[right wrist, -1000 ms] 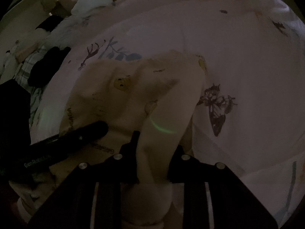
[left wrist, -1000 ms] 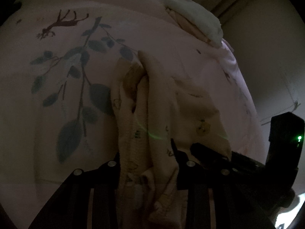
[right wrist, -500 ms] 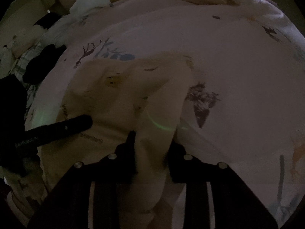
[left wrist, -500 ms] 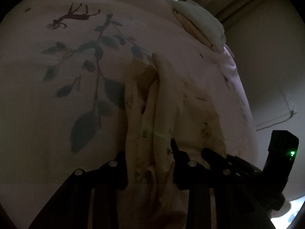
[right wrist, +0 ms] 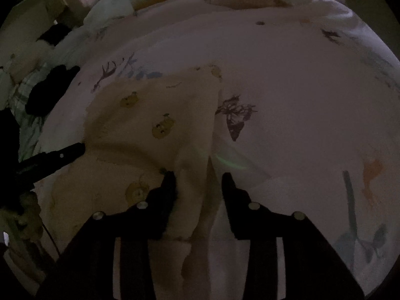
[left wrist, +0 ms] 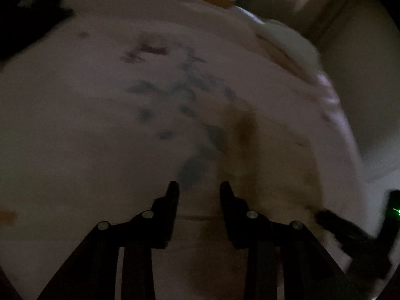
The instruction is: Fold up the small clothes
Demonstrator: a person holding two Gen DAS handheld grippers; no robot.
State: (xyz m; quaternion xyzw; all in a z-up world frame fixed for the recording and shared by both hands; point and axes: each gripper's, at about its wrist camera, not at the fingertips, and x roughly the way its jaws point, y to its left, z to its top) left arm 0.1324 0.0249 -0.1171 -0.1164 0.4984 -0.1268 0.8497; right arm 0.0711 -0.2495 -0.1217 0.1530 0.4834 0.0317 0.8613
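On the printed bedsheet [right wrist: 287, 95] both tools gape — left tool [left wrist: 199, 187] empty, right tool [right wrist: 198, 178] straddling the cream garment [right wrist: 150, 115].

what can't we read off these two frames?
- Left wrist view: motion blur and dim light smear the cream garment; its folds and edges are unreadable.
- Right wrist view: the right gripper and the lower frame edge hide the garment's near hem.
- Right wrist view: the left gripper shows one dark finger only; its jaw state is unclear there.
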